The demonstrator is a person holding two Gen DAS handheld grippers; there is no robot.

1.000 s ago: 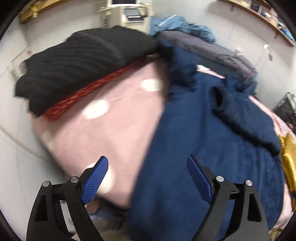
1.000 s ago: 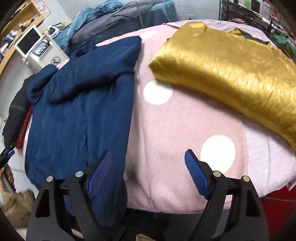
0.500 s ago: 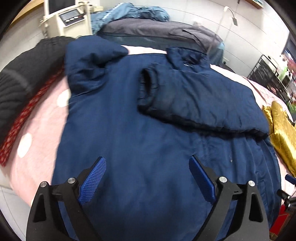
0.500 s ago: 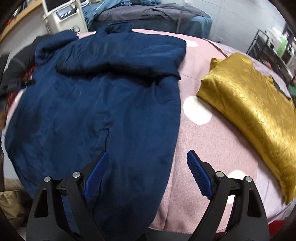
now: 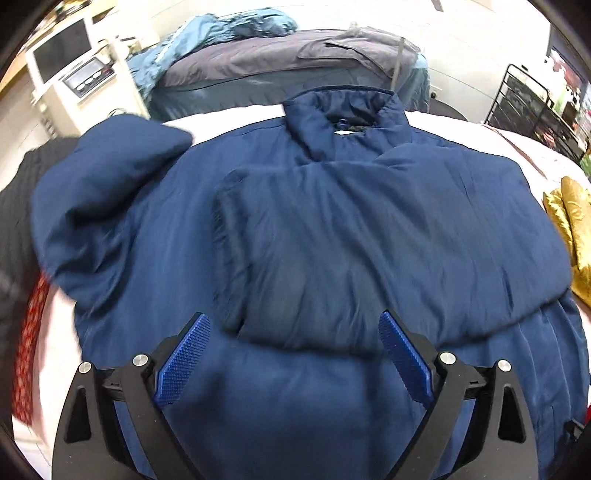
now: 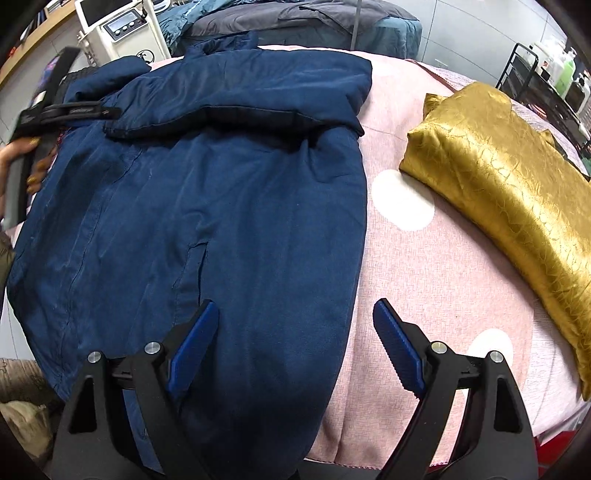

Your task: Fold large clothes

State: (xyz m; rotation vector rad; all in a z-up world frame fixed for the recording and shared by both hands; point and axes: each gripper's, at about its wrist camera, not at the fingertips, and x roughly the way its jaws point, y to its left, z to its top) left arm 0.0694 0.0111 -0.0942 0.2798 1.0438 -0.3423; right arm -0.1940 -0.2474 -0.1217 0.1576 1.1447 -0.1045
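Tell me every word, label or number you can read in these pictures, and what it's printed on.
None can be read.
White label inside the jacket collar: too small to read.
Strap on the handheld tool at the jacket's left edge: faint lettering, too blurred to read.
White machine behind the bed: round emblem and panel buttons, nothing that reads as words.
Bottles on the rack: labels too small to read.
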